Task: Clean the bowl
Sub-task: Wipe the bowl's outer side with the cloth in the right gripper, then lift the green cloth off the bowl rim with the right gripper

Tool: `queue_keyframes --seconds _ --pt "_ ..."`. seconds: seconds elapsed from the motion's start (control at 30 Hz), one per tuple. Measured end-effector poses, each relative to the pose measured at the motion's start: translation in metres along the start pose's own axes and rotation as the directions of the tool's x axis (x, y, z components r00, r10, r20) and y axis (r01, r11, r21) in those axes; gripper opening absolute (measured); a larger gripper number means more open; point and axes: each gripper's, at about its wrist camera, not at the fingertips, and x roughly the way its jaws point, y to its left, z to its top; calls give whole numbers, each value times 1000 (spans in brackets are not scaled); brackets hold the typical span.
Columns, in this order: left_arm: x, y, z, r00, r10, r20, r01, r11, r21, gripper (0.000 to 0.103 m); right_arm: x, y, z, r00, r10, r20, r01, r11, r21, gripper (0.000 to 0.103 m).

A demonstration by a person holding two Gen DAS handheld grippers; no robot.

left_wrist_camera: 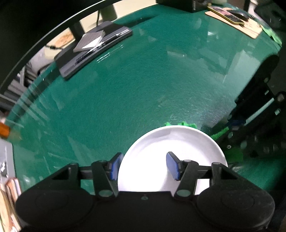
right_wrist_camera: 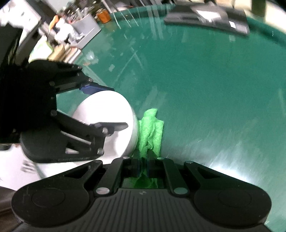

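A: What do we see of the white bowl [left_wrist_camera: 171, 160]?

B: We see it tipped up on the green tabletop [left_wrist_camera: 135, 85], well in from the far edge. In the right wrist view its open side faces the left gripper [right_wrist_camera: 114, 107] and its underside faces a green cloth [right_wrist_camera: 152, 130].

A: How does the left gripper stand?

B: Its blue-padded fingers [left_wrist_camera: 172, 165] are spread about halfway. One sits inside the bowl, the other just outside the rim, so the rim lies between them. We cannot tell whether the pads press on it.

A: And the right gripper [right_wrist_camera: 143, 166]?

B: Its jaws are pressed together on a fold of the green cloth. The cloth bunches up from the fingertips and lies against the bowl's outer wall; whether it is pressed there we cannot tell.

A: What else is on the table?

B: Near the far edge lies a dark flat tray [left_wrist_camera: 93, 48] with a grey notebook on it. At the far right corner a tan board [left_wrist_camera: 237, 21] carries a phone and a mouse. At the left edge stands an orange jar [right_wrist_camera: 103, 15].
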Motion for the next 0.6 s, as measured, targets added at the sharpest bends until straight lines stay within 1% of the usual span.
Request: queue_keyframes --seconds 0.07,0.17,0.2,0.3,0.37,0.4,0.47,0.5,0.53,0.6 --pt "-1 0 -1 1000 0 4 0 1000 -10 53 0 -9 7 999 31 22 -32 997 77 9" --pt "-2 -1 -2 1000 2 5 -2 1000 -25 54 -1 -14 18 998 41 57 -48 991 123 9" --pt "-2 -1 -1 1000 3 3 -3 1000 -25 54 -2 -18 24 994 68 88 -81 984 159 9" --pt "-3 -1 -2 1000 -4 6 4 1000 -24 54 -6 -28 28 984 126 122 -152 963 225 9" --pt "-3 2 -4 1000 -19 14 19 999 -33 54 -9 -33 23 982 145 125 -172 955 242 9" --pt "-3 2 -4 1000 -24 17 25 999 -39 54 -9 -37 17 980 160 119 -187 946 264 9" --pt "-3 4 -6 999 -36 23 37 998 -50 58 -10 -47 4 975 195 107 -219 924 314 9" --pt "-3 4 -7 999 -44 27 45 998 -54 59 -9 -54 -2 969 222 108 -246 902 354 9" --pt "-3 4 -7 999 -45 28 47 998 -53 60 -7 -60 -4 962 245 117 -272 877 397 9" --pt "-3 1 -6 999 -38 28 40 998 -48 60 -2 -61 3 959 247 138 -282 861 424 9"
